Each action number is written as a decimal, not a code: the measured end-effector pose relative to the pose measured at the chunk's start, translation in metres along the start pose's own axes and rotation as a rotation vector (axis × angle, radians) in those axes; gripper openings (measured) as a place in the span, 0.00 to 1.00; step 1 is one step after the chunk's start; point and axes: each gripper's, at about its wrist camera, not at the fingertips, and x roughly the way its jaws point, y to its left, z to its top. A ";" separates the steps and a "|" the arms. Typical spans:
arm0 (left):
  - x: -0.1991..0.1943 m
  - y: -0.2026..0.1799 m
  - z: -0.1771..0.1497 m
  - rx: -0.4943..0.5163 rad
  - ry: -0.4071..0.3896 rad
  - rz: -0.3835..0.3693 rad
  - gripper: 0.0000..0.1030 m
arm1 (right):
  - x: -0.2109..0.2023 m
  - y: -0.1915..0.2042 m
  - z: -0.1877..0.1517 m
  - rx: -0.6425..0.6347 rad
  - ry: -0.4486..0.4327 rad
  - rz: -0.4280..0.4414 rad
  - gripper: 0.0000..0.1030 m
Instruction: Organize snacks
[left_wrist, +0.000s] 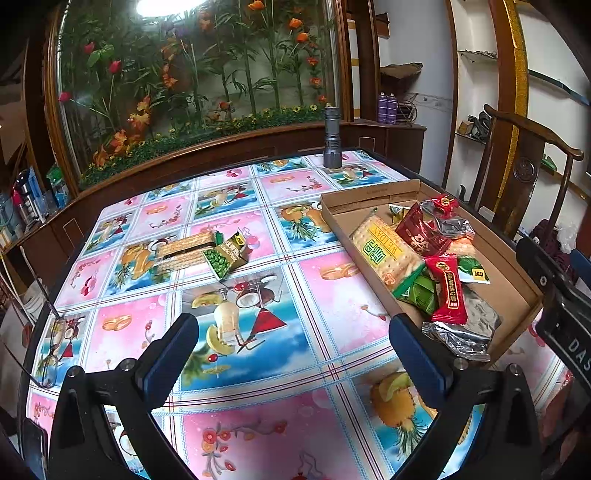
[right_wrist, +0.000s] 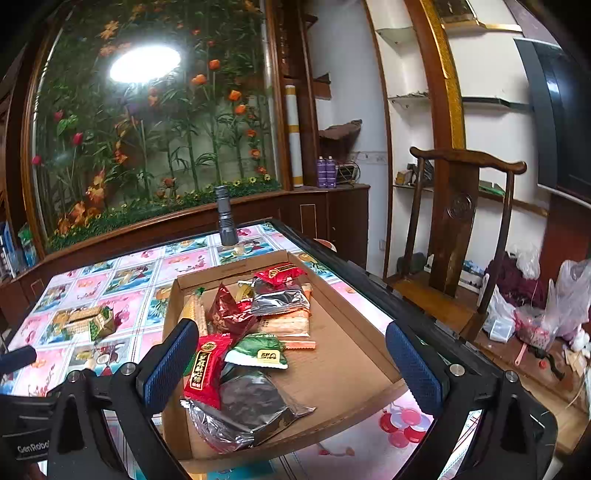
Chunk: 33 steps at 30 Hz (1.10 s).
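A shallow cardboard tray (left_wrist: 509, 280) (right_wrist: 347, 354) sits on the right of the table and holds several snack packets. Among them are a long cracker pack (left_wrist: 384, 251), a red packet (right_wrist: 207, 365), a green BBQ packet (right_wrist: 260, 352) and a silver foil pack (right_wrist: 247, 410). Left of the tray, two cracker packs (left_wrist: 184, 251) (right_wrist: 79, 319) and a green pea packet (left_wrist: 225, 258) lie on the tablecloth. My left gripper (left_wrist: 295, 354) hovers open over the cloth, holding nothing. My right gripper (right_wrist: 293, 363) is open above the tray's near end, also with nothing in it.
A grey flashlight (left_wrist: 332, 136) (right_wrist: 225, 218) stands at the table's far edge. Eyeglasses (left_wrist: 51, 332) lie at the left edge. A wooden chair (right_wrist: 461, 221) and plastic bags (right_wrist: 546, 314) are to the right of the table. A glass case of artificial flowers (left_wrist: 192, 74) stands behind.
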 end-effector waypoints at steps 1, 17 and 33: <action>0.000 0.000 0.000 0.000 -0.001 0.007 0.99 | -0.001 0.000 0.000 -0.002 -0.003 0.000 0.99; 0.004 -0.001 -0.001 0.012 -0.003 0.036 0.99 | -0.009 0.000 -0.009 -0.016 0.024 0.000 0.99; 0.004 -0.002 -0.003 0.015 0.002 0.041 0.99 | -0.009 -0.001 -0.007 -0.010 0.020 0.002 0.99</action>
